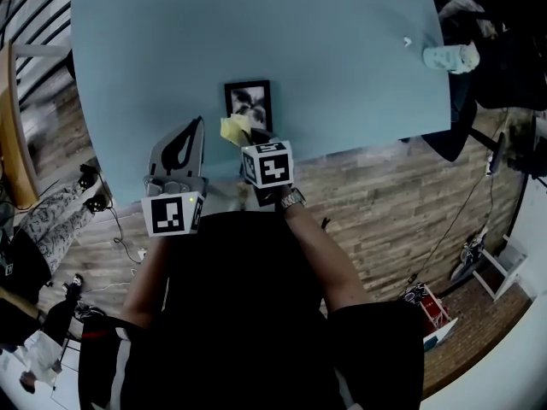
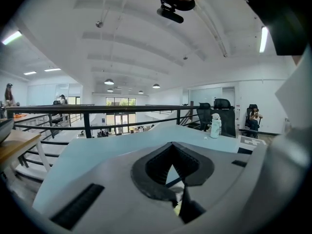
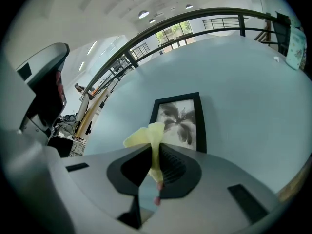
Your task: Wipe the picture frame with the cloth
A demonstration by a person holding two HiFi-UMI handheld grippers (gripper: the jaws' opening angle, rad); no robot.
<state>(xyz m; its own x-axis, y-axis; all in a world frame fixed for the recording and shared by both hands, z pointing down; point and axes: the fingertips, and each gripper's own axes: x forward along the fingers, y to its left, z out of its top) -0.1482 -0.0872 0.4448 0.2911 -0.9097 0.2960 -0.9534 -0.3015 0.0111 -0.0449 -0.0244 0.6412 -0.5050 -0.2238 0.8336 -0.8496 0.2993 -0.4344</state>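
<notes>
A black picture frame [image 1: 248,101] with a grey flower print lies flat on the blue table [image 1: 342,75], near its front edge. My right gripper [image 1: 248,137] hovers just in front of the frame, shut on a small yellow cloth [image 1: 234,129]. In the right gripper view the cloth [image 3: 150,139] sticks up from between the closed jaws of the gripper [image 3: 155,152], and the frame [image 3: 181,120] lies just beyond it. My left gripper [image 1: 196,126] is held to the left of the frame, over the table edge. Its jaws [image 2: 171,149] meet with nothing between them.
A white bottle [image 1: 449,57] stands at the table's far right edge, with a small white scrap [image 1: 408,41] beside it. Black office chairs [image 2: 214,112] and a dark railing [image 2: 97,110] lie beyond the table. Wooden floor [image 1: 385,203] runs below the front edge.
</notes>
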